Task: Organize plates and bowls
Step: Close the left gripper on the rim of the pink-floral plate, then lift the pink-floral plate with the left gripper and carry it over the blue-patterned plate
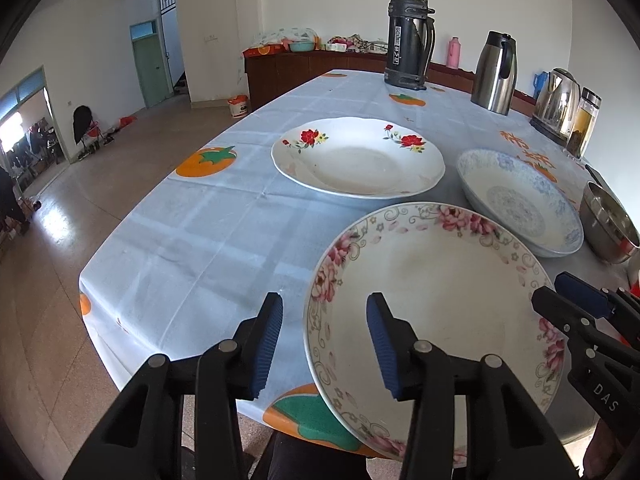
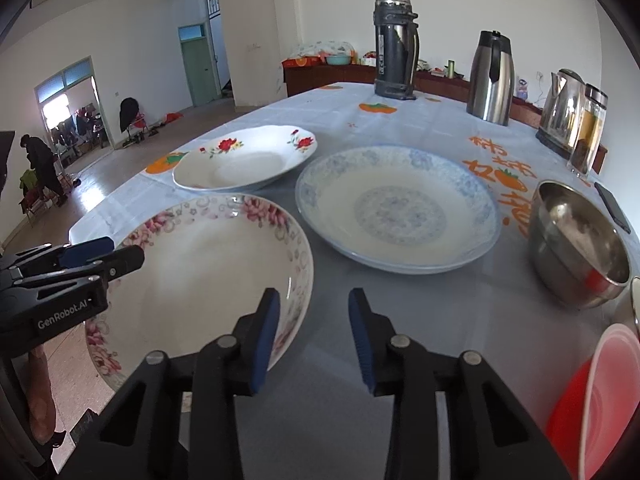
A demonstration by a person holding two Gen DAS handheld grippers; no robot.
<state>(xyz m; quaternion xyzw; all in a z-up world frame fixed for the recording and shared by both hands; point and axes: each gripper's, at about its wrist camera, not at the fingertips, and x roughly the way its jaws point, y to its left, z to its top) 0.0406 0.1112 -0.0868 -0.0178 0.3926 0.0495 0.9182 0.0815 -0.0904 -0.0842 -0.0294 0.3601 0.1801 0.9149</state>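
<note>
Both grippers, left (image 1: 324,340) and right (image 2: 314,336), straddle the pink-flowered plate's (image 1: 432,300) opposite rims, jaws partly open, grip uncertain; red-flowered plate (image 1: 356,156), blue-patterned plate (image 2: 396,208) and steel bowl (image 2: 580,240) remain unstacked.

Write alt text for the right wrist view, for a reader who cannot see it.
The right gripper straddles the near rim of a pink-flowered plate, jaws apart, while the left gripper reaches in at its far left edge. Behind sit a blue-patterned plate, a red-flowered plate, a steel bowl and three flasks.
</note>
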